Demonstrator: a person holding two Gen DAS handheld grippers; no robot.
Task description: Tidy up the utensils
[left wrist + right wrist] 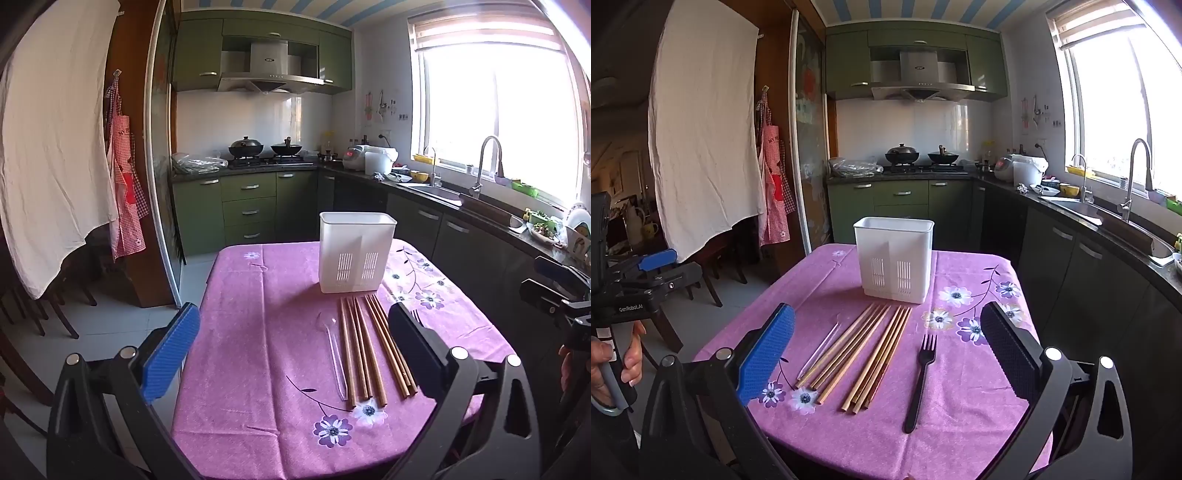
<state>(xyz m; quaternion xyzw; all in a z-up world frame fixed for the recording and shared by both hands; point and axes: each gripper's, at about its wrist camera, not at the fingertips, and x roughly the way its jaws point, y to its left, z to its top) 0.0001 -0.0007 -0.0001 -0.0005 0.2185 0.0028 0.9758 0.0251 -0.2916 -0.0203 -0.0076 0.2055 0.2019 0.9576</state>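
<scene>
Left wrist view. My left tongs [293,339]: one pair, spread wide, grasping nothing, hanging above the near edge of the counter [258,332] in its purple flowered cloth. One white utensil holder [354,254] stands upright toward the far end, two slotted panels on its front. Just before it lie the wooden chopsticks [364,354], side by side in two groups; I count about eight, though the rightmost run behind my black finger, so the count is not firm. One clear plastic spoon [334,350] lies just left of them. One fork [415,315], tines only, shows past that finger. My right tongs [554,288] show at the right edge; their spread is unreadable from here.

Right wrist view. My right tongs [886,343]: released, nothing between them. Same holder [894,256], one. Chopsticks [857,354]: about four in each group, eight in all. Clear spoon [818,349] touching their left side. One black fork [921,380] apart on the right, tines toward the holder. Left tongs [661,267] at the left edge, parted.
</scene>
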